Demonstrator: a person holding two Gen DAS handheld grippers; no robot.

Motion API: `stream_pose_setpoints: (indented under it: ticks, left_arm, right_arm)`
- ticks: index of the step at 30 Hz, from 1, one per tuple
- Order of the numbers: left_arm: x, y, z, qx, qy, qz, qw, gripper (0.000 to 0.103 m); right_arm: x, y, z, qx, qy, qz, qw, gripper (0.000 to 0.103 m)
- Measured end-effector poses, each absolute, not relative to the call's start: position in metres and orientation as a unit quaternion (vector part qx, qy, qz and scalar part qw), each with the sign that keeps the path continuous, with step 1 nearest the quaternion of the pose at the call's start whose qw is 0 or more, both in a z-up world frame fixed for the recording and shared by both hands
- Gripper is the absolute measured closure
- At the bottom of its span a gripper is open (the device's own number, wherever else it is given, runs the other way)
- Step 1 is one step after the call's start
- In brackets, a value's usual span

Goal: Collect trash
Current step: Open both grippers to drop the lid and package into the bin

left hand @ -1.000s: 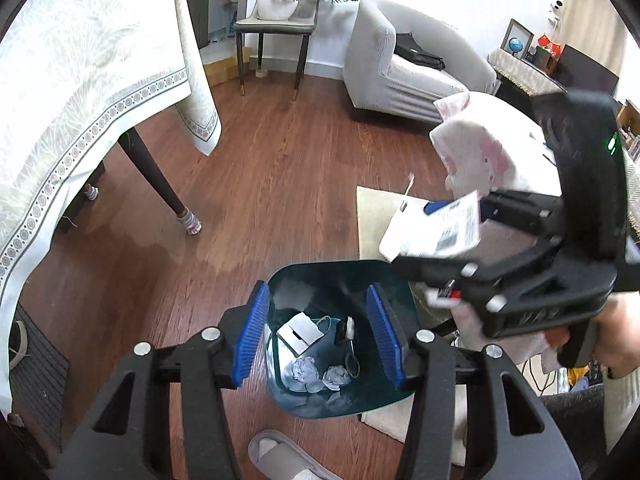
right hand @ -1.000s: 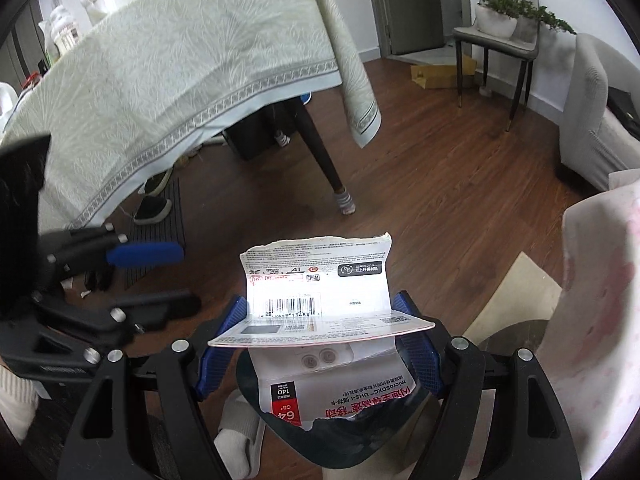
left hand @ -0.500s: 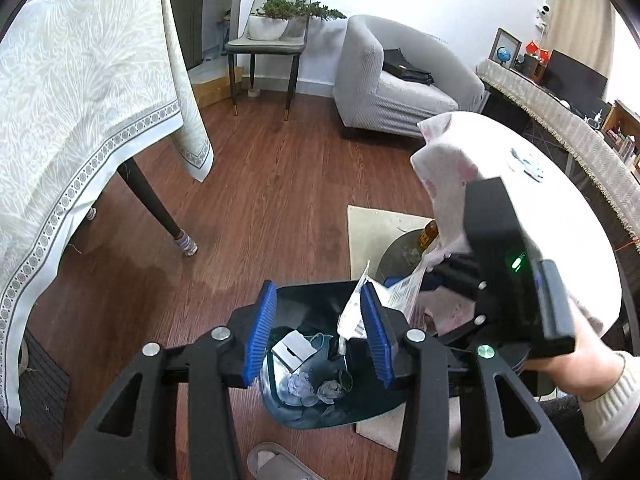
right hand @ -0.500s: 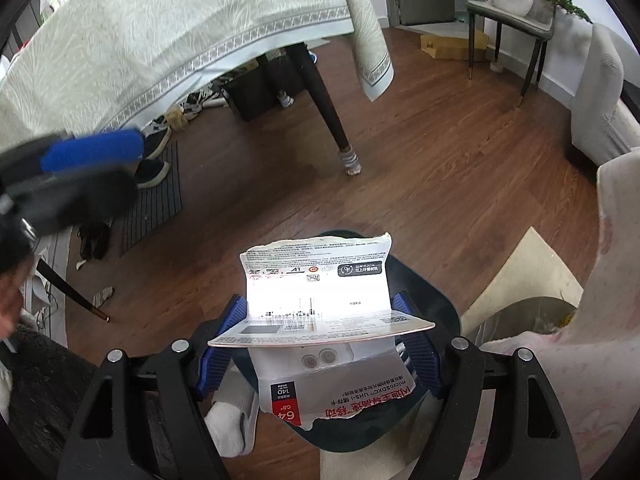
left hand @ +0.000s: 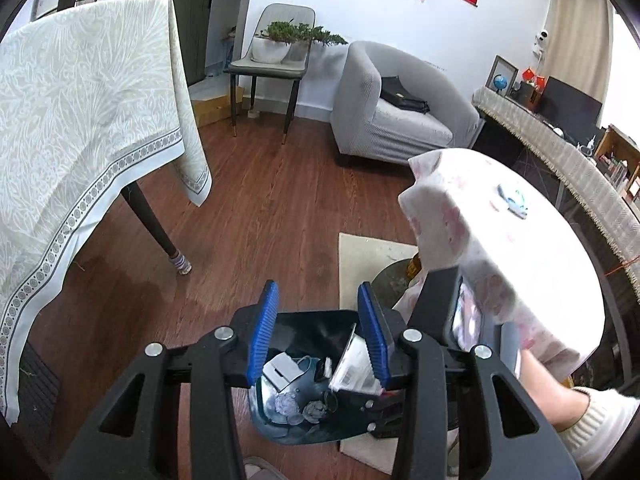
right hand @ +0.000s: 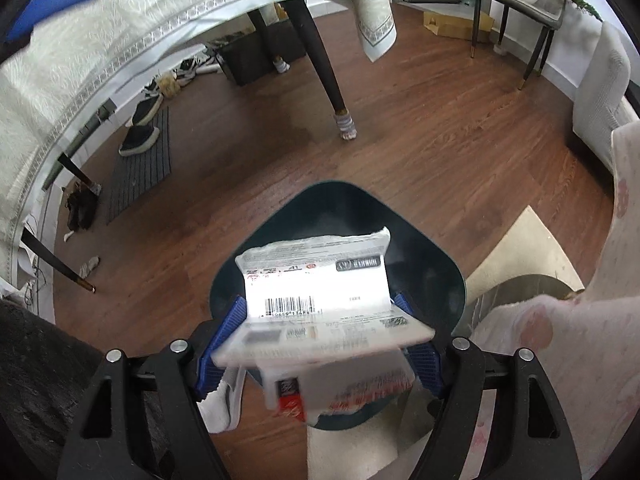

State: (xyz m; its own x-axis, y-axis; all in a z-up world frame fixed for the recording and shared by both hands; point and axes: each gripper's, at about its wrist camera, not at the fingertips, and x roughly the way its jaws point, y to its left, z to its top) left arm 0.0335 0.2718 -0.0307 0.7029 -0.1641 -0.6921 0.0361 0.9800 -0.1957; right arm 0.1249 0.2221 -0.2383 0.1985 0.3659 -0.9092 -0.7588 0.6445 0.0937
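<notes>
The right gripper point(right hand: 320, 344), jaws opening, has a torn packet point(right hand: 320, 304) between them above the bin point(right hand: 436, 264); the left gripper point(left hand: 320, 336) is part open, empty.

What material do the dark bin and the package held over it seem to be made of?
The bin: probably plastic, dark teal, smooth, with a faint sheen on its inner wall. The package: apparently printed card or thin glossy film, white with a barcode; its torn top edge suggests paper, though glare leaves this open.

Even daylight, fisheye-bent edges with dark corners; motion-blurred wrapper point(right hand: 320, 320) glares white.
</notes>
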Motion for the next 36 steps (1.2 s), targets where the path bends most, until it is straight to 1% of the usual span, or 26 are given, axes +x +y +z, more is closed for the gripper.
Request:
stream_pose_setpoints:
  ticks: [1, 2, 13, 15, 17, 19, 20, 28, 36]
  left_arm:
    - [0.034, 0.271, -0.029, -0.085, 0.380, -0.055, 0.919, 0.060]
    - [0.035, 0.270, -0.026, -0.086, 0.378, -0.056, 0.920, 0.060]
    - [0.039, 0.258, -0.008, -0.091, 0.356, -0.055, 0.928, 0.060]
    - [0.040, 0.255, -0.005, -0.091, 0.352, -0.055, 0.930, 0.060]
    - [0.041, 0.251, -0.002, -0.087, 0.346, -0.051, 0.933, 0.060]
    - [0.042, 0.247, -0.001, -0.084, 0.343, -0.053, 0.934, 0.060]
    - [0.043, 0.242, 0.000, -0.081, 0.340, -0.054, 0.935, 0.060]
    - [0.050, 0.225, 0.009, -0.079, 0.322, -0.061, 0.942, 0.060]
    - [0.061, 0.200, 0.014, -0.072, 0.315, -0.071, 0.944, 0.057]
  right_arm:
    - [0.125, 0.221, -0.238, -0.195, 0.508, 0.374, 0.751, 0.015]
    - [0.124, 0.220, -0.238, -0.196, 0.507, 0.373, 0.752, 0.014]
    - [0.112, 0.207, -0.202, -0.167, 0.477, 0.415, 0.757, 0.014]
    - [0.108, 0.207, -0.194, -0.166, 0.469, 0.426, 0.756, 0.016]
    - [0.106, 0.205, -0.186, -0.165, 0.461, 0.432, 0.757, 0.023]
    - [0.103, 0.201, -0.177, -0.158, 0.452, 0.440, 0.759, 0.024]
    - [0.103, 0.199, -0.172, -0.156, 0.448, 0.443, 0.761, 0.027]
    - [0.108, 0.168, -0.139, -0.137, 0.415, 0.437, 0.786, 0.031]
    - [0.118, 0.125, -0.114, -0.112, 0.393, 0.411, 0.815, 0.032]
